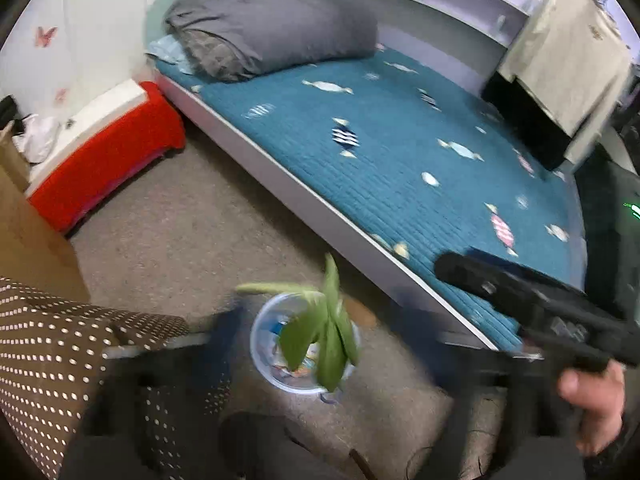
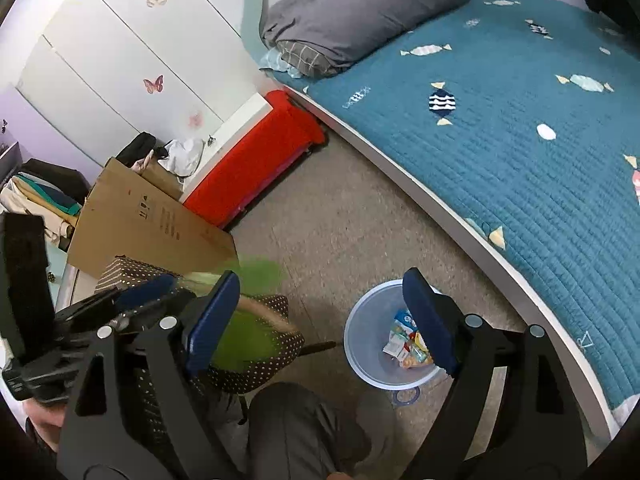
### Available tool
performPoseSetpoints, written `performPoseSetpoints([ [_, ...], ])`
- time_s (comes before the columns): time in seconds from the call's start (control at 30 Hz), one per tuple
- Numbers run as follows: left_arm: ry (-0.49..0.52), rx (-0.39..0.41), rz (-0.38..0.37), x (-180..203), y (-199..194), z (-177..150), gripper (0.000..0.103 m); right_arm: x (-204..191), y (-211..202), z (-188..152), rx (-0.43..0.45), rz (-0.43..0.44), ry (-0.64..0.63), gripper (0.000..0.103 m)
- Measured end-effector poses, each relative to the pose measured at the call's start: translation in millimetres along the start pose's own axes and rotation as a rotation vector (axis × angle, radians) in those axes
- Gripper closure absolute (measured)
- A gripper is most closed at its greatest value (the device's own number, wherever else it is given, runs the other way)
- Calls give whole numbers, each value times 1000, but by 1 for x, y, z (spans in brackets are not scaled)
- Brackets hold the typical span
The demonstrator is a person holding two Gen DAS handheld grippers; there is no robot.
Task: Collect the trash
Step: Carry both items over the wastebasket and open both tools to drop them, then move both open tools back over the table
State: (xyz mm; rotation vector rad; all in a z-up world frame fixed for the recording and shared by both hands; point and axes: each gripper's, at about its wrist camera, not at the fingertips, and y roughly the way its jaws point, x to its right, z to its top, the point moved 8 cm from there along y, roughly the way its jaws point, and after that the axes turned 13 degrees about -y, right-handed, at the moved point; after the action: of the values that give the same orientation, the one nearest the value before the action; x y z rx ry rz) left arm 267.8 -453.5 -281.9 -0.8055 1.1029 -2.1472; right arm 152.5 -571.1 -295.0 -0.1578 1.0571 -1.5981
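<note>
Blue-padded fingers (image 2: 430, 320) of the right gripper (image 2: 320, 320) fill the bottom of the right wrist view, spread wide with nothing between them. Past the inner finger, green leaves (image 2: 244, 340) show as a smear against a brown polka-dot cushion (image 2: 280, 344). In the left wrist view the same leaves (image 1: 328, 336) hang over the bin (image 1: 264, 344), a pale translucent tub on the grey carpet (image 1: 192, 232) just beside the bed's white side rail (image 1: 304, 184). Colourful wrappers (image 2: 408, 344) lie in the bottom of the bin. The left gripper (image 1: 320, 344) is blurred to dark shapes on either side of the leaves; the gap between its fingers looks wide, and whether it grips the leaves cannot be told. The right gripper's black body (image 1: 536, 312) crosses the lower right of that view above the person's hand (image 1: 596, 404). A teal quilt (image 1: 400, 152) with candy prints covers the bed, and a grey folded duvet (image 1: 276, 28) sits at its head end. A red box (image 1: 116, 152) stands at the bed's head corner against the wardrobe (image 2: 120, 60) with butterfly stickers, and a flat cardboard sheet (image 2: 148, 224) leans near it. The person's dark trousers (image 2: 304, 432) are cut off by the bottom edge.
</note>
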Motion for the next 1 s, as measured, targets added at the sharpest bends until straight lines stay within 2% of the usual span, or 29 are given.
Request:
performPoseSetpoints([
  [0.07,1,45,7,-4,-7,5,9,-4,-2,1,6,-2,0,16],
  [0.23,-14,82,60,-20,-27,5,9,-15,-3,0,15,-8,-7,6],
  [0.53,-45,207,95,-43,-91,3,9,-45,-9,4,30,-21,-58,6],
  [0.73,-64,305,108,-50,-138,-6,9,-88,-24,14,65,13,-123,6],
  [1.0,-116,381,142,-75,-181,-21,9,-153,-35,22,81,59,-233,6],
])
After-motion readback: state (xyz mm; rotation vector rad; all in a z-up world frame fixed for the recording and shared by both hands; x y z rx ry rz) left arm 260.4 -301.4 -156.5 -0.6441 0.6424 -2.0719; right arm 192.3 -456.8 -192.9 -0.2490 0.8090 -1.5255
